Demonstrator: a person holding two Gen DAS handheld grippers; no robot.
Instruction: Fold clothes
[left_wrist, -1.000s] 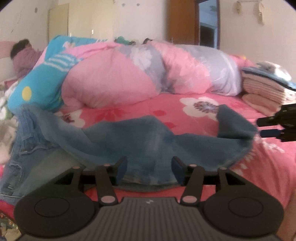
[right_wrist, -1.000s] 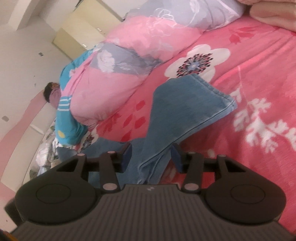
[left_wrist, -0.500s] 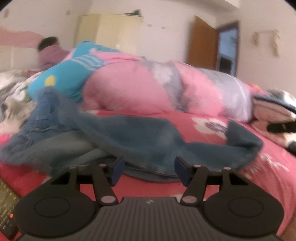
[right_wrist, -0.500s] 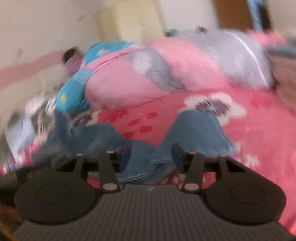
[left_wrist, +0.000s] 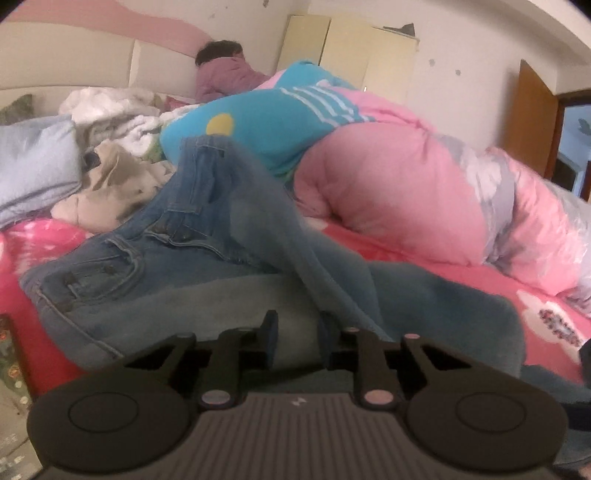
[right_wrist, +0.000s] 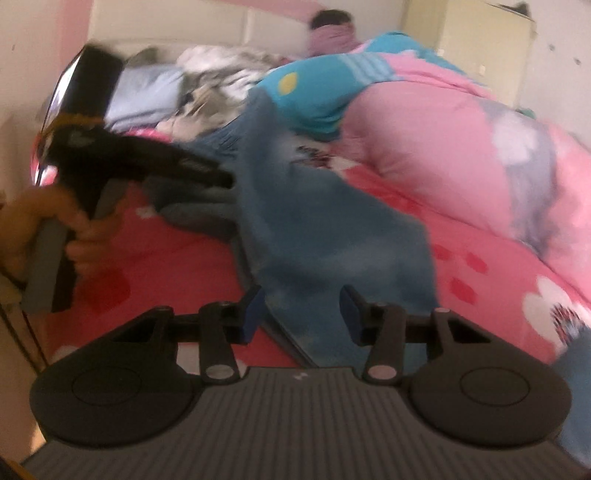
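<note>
Both pairs of our fingers are closing with denim between them: our left gripper (left_wrist: 295, 338) narrows on a fold near the waist of the faded blue denim jeans (left_wrist: 207, 236), our right gripper (right_wrist: 303, 314) stands wider around a leg; whether either grips yet we cannot tell. These jeans lie crumpled on the red flowered bedsheet (left_wrist: 424, 258), beside a pink puffy quilt (left_wrist: 399, 192).

Jeans (left_wrist: 229, 236) faded blue; bedsheet (left_wrist: 424, 258) red-pink, white flowers; duvet (left_wrist: 399, 184) pink/grey, turquoise end with yellow dot.
</note>
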